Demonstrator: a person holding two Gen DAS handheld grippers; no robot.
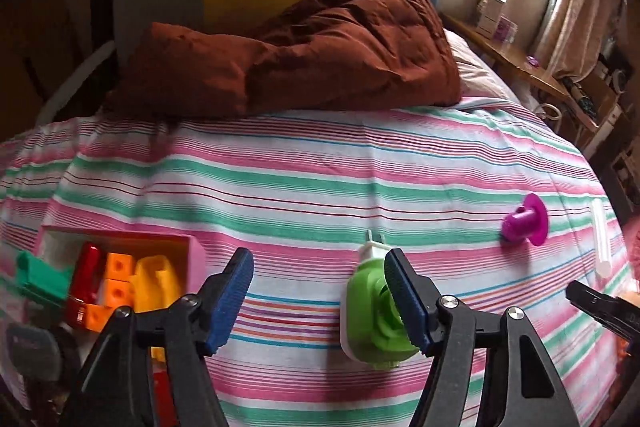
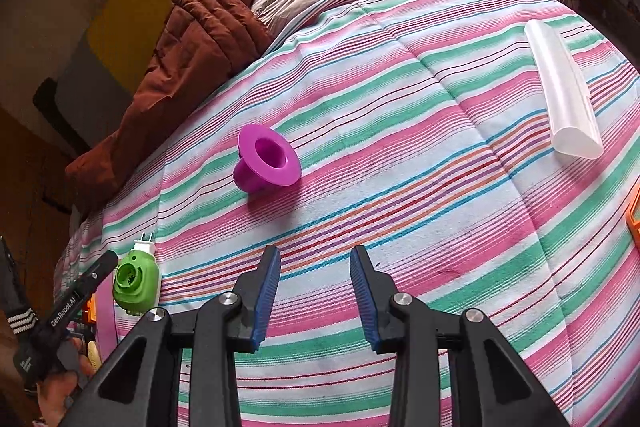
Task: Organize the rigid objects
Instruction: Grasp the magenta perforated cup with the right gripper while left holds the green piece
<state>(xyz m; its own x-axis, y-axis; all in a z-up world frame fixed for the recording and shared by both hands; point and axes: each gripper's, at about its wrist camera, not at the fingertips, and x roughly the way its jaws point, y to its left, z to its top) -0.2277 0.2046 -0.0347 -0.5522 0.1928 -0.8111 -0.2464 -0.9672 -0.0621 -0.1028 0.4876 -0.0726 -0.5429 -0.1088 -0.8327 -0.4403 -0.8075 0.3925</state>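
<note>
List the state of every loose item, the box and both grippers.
Left gripper: open, empty.
Right gripper: open, empty.
Green plug-in device: lying flat, prongs pointing away.
Purple flanged cup: tipped on its side.
White tube: lying flat.
Pink box: open, holding coloured blocks.

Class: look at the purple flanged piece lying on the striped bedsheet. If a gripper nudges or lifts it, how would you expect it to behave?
The purple flanged piece looks like moulded hard plastic, so probably stiff and light. It lies tilted on its round flange and barrel, so a nudge would likely roll it in a curve. The soft striped bedsheet should damp that; the smooth surface may slip between pads.
</note>
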